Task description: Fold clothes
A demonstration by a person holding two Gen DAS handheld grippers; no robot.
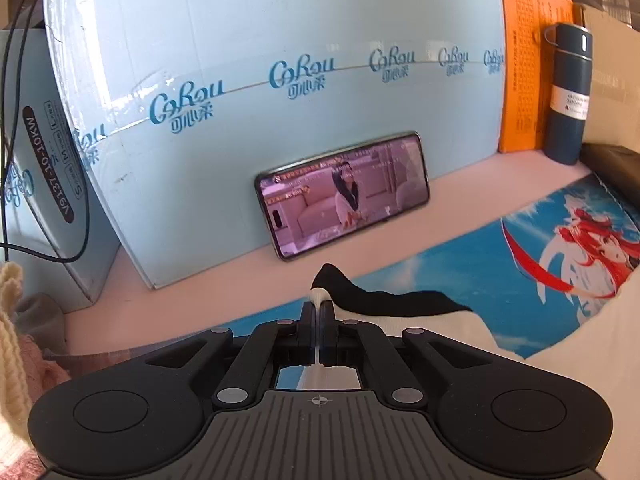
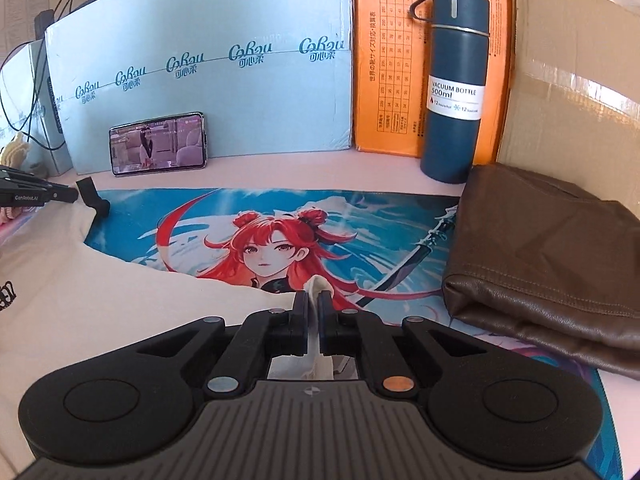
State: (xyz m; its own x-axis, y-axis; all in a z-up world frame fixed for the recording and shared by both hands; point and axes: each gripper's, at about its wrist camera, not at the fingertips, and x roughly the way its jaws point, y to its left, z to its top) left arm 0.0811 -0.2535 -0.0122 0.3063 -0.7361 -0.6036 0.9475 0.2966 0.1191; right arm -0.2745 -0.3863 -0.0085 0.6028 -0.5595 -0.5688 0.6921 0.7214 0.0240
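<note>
Two grippers, left (image 1: 319, 300) and right (image 2: 313, 300), each have jaws clamped on one cream shirt (image 2: 120, 300).

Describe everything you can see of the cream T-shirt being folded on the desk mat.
The cream T-shirt looks like soft cotton, with black trim at one edge and part of a black print. It lies partly on the anime desk mat. Both tongs are shut on pinched cloth: the left tongs at the black-trimmed edge, the right tongs on a cream fold.

Left gripper (image 1: 318, 300) pinched tight on the cream shirt (image 1: 400, 326) with a black edge, blue picture mat (image 1: 460, 264) underneath, phone (image 1: 342, 196) leaned on a light blue box (image 1: 280, 40), dark bottle (image 1: 568, 92) stood at the right
</note>
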